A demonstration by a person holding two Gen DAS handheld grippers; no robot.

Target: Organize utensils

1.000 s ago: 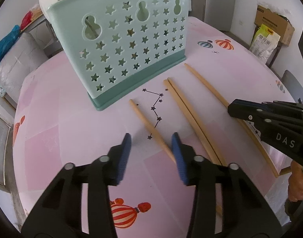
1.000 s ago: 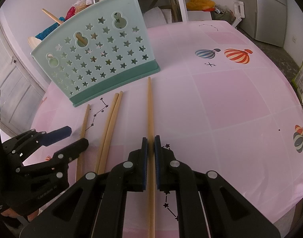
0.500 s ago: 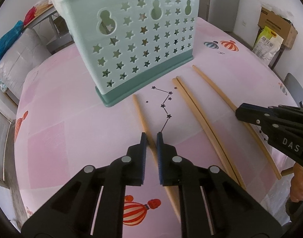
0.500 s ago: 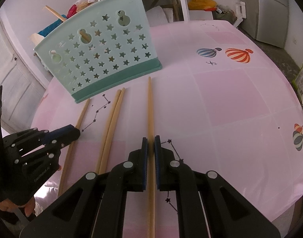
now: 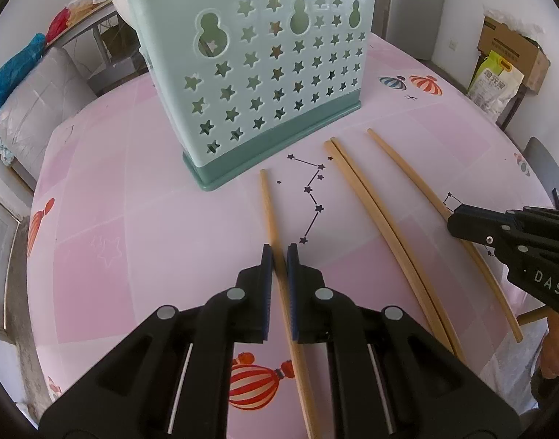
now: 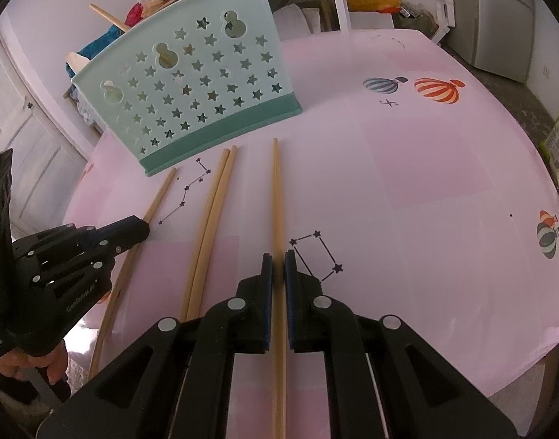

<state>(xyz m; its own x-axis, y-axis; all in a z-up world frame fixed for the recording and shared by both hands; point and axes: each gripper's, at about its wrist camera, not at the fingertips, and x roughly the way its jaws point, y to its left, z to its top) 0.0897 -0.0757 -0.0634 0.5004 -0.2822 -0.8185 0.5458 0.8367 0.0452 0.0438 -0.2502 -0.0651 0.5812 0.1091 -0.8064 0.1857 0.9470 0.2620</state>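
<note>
**Pink tabletop, a caddy and four chopsticks**

We see a round tabletop (image 5: 140, 219) under a pink cover printed with hot-air balloons and star constellations. A mint-green utensil caddy (image 5: 264, 84) with star cut-outs stands upright on it, towards the far side. In front of the caddy lie four wooden chopsticks, all pointing roughly towards it: the left chopstick (image 5: 270, 212) alone, a touching pair (image 5: 367, 201) in the middle, and the right chopstick (image 6: 277, 197) well apart from the pair.

The bench (image 5: 162, 241) is pink, printed with stars and striped balloons. The holder (image 5: 264, 73) is mint green with star cutouts; the chopsticks (image 5: 367, 197) are tan.
</note>
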